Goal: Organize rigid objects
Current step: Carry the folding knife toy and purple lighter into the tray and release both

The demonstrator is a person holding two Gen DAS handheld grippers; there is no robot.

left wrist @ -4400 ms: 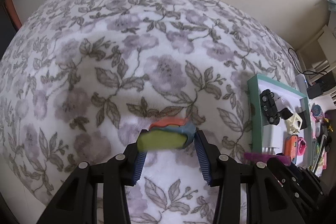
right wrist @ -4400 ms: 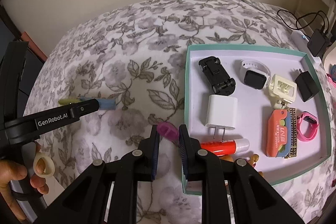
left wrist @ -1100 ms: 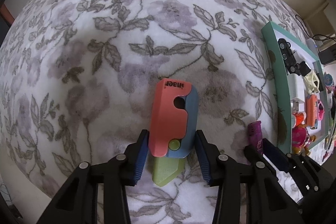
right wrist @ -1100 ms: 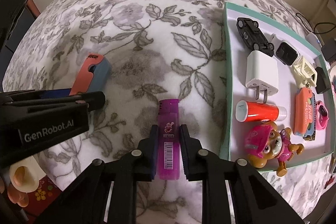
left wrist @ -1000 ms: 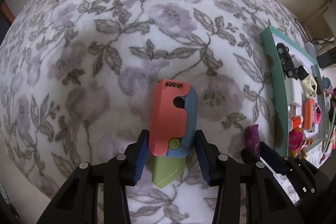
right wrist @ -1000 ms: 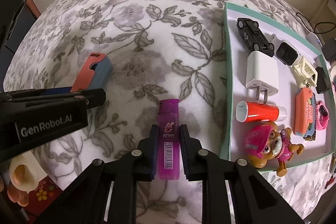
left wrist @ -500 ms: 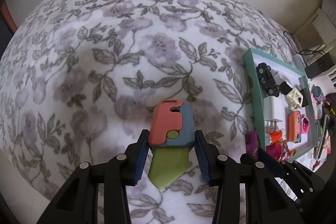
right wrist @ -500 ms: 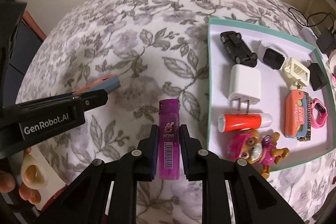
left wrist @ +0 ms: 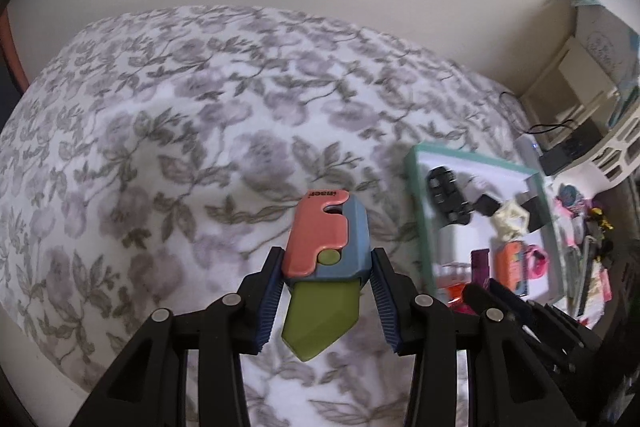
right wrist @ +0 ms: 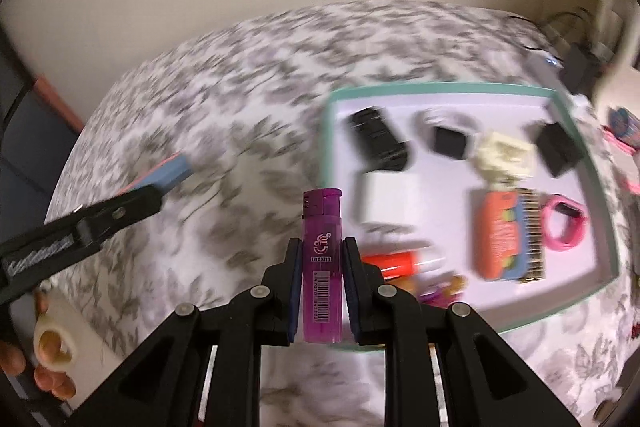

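My left gripper [left wrist: 326, 293] is shut on a toy knife [left wrist: 324, 247] with a coral and blue handle and a green blade pointing back toward the camera; it hangs above the floral bedspread. My right gripper [right wrist: 320, 277] is shut on a purple lighter [right wrist: 322, 263], held upright in the air left of the teal-rimmed tray [right wrist: 440, 89]. The tray [left wrist: 416, 211] holds a black toy car [right wrist: 378, 139], a white charger [right wrist: 390, 199], an orange tube [right wrist: 390, 263], an orange case [right wrist: 500, 231], a pink band [right wrist: 564, 223]. The toy knife's tip [right wrist: 172, 169] shows in the right wrist view.
The floral bedspread [left wrist: 180, 147] covers the whole surface. Cables and a black adapter [right wrist: 578, 65] lie behind the tray. Shelving and clutter [left wrist: 588, 99] stand at the far right. A person's fingers [right wrist: 52, 383] hold the left gripper's handle at the lower left.
Both grippers have lifted off the bedspread with their objects. The lighter has moved right, toward the tray. The views tilted up and more wall shows.
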